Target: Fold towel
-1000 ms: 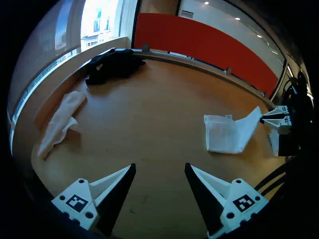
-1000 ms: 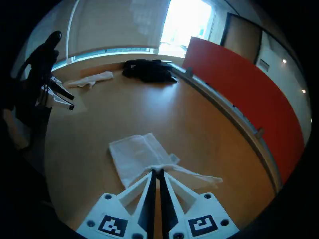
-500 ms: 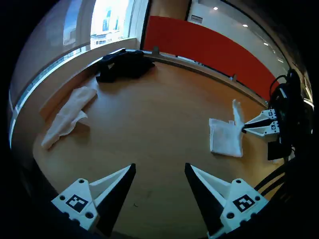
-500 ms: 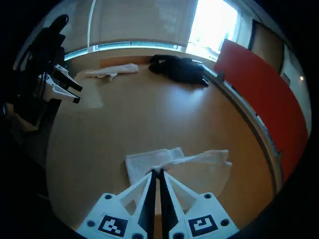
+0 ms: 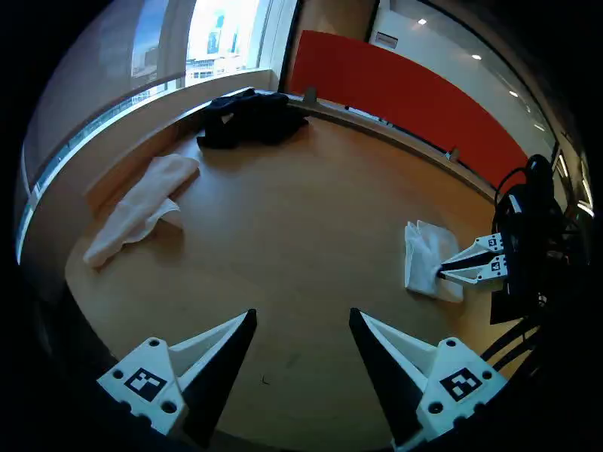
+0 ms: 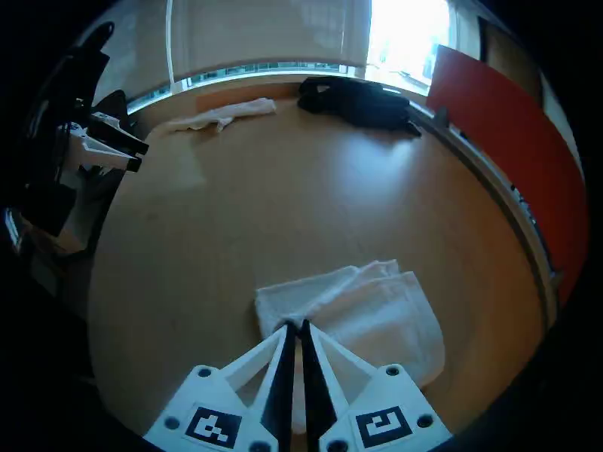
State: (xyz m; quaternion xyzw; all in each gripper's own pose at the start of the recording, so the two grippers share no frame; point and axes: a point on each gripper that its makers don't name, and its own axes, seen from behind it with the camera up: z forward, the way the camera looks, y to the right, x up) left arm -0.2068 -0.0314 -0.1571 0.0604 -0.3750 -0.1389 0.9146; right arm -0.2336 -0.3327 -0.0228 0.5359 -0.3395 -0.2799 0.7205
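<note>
In the right gripper view, the right gripper (image 6: 295, 330) has its white fingers pressed together, pinching the near edge of the white towel (image 6: 369, 313). The towel lies folded in soft, nubbly layers on the smooth wooden table (image 6: 226, 218), towards its right side. In the left gripper view, the left gripper (image 5: 301, 316) hangs spread wide over bare wood, gripping nothing, well apart from the towel. Farther off on the left lies a second, rumpled white cloth (image 5: 139, 207). Beyond it a black garment (image 5: 249, 119) is heaped at the far edge. A red panel (image 5: 407, 90) runs behind the table, beside a bright window (image 5: 218, 38). Whatever holds the right gripper is a dark shape, cut off at the edge.
</note>
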